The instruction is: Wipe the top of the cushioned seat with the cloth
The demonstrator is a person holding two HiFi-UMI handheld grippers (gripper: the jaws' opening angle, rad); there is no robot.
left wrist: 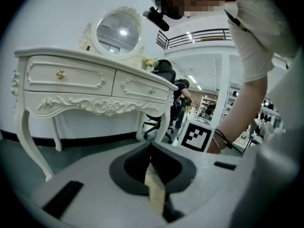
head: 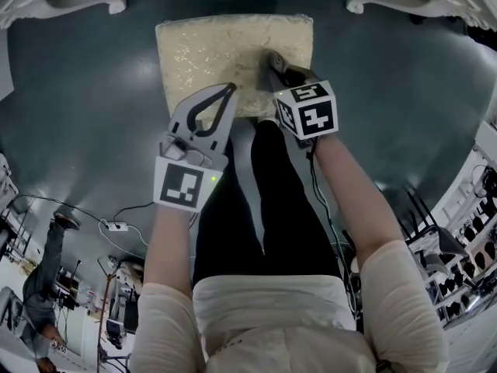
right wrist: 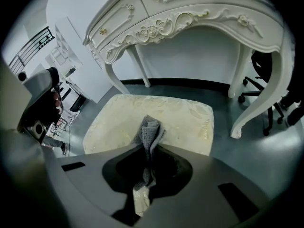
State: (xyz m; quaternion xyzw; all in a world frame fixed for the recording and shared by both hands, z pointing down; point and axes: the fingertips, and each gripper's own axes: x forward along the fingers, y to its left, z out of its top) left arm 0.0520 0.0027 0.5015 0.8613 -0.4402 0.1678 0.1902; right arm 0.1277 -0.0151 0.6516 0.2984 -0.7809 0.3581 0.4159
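Over the cream brocade cushioned seat, near right corner: right claw pinched shut on a folded grey knitted cloth; whether the cloth touches the seat is unclear.
Left claw: closed, empty, beside the seat's front edge.
Risk: little cloth protrudes, so hard tips may scrape the brocade; dragging could tug the cloth loose; the unsteadied seat may slide.

Cloth partly hidden inside right hand-held gripper, table cropped above
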